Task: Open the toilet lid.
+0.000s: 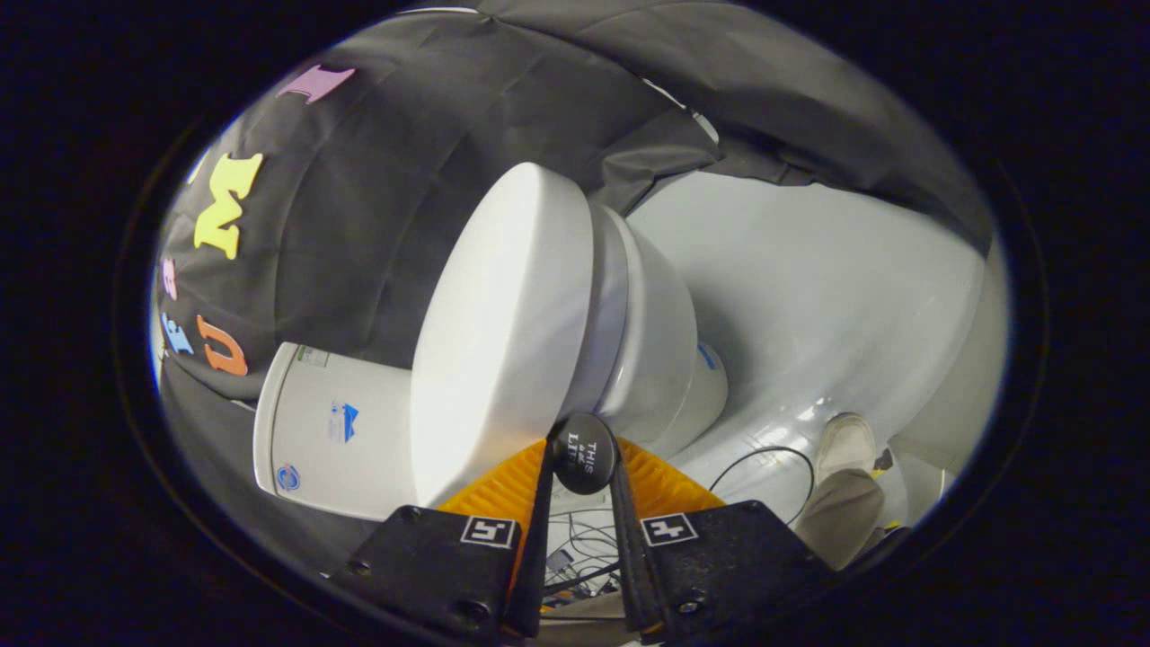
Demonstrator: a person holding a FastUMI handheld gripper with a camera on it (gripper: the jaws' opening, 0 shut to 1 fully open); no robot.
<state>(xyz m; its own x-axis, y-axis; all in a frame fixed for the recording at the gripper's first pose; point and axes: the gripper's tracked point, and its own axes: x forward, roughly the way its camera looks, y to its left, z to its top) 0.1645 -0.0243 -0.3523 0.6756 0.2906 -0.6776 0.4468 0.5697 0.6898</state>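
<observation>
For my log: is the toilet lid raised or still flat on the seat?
Partly raised: the toilet lid stands apart from the seat, claw shut on its round knob.

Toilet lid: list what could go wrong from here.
1. The claw pinches only a small round knob at the toilet lid's edge; it could slip and the half-raised lid drop onto the bowl.
2. Swung too hard, the lid may bang the tank.
3. Cables near the shoe could trip the person.
</observation>
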